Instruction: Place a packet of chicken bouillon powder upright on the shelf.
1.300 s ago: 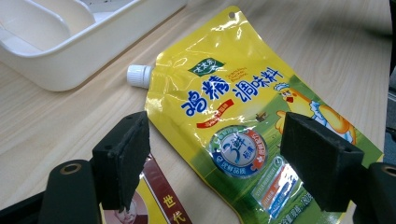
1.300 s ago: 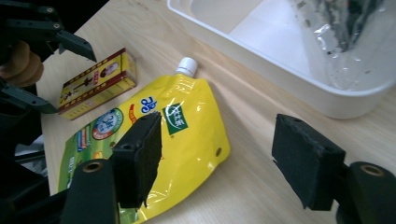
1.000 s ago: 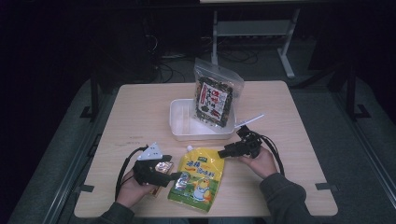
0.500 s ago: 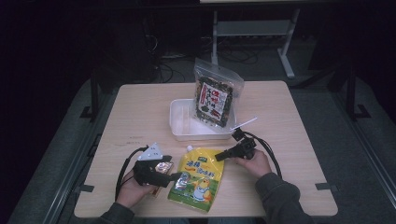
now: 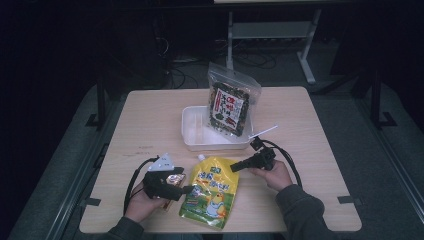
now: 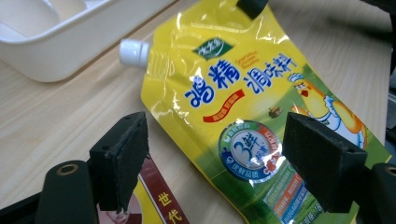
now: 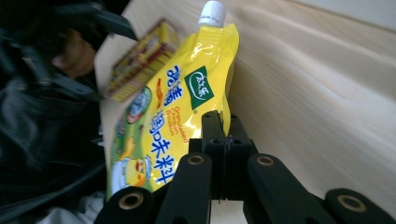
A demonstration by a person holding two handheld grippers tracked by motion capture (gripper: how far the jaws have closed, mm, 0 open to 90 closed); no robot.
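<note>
High view | yellow pouch [image 5: 210, 192] flat near table [image 5: 320, 130] front edge | right gripper [image 5: 236, 168] jaws just closed, clamped on pouch's edge | left gripper [image 5: 187, 189] jaws apart over pouch's other side

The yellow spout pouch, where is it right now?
In the high view the yellow spout pouch lies flat near the table's front edge, between both grippers, just in front of the white tray.

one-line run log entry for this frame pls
right hand-held gripper: jaws just closed on edge of yellow spout pouch | left hand-held gripper: open, over pouch's lower half | pouch: flat on table | white tray: holds snack bag
</note>
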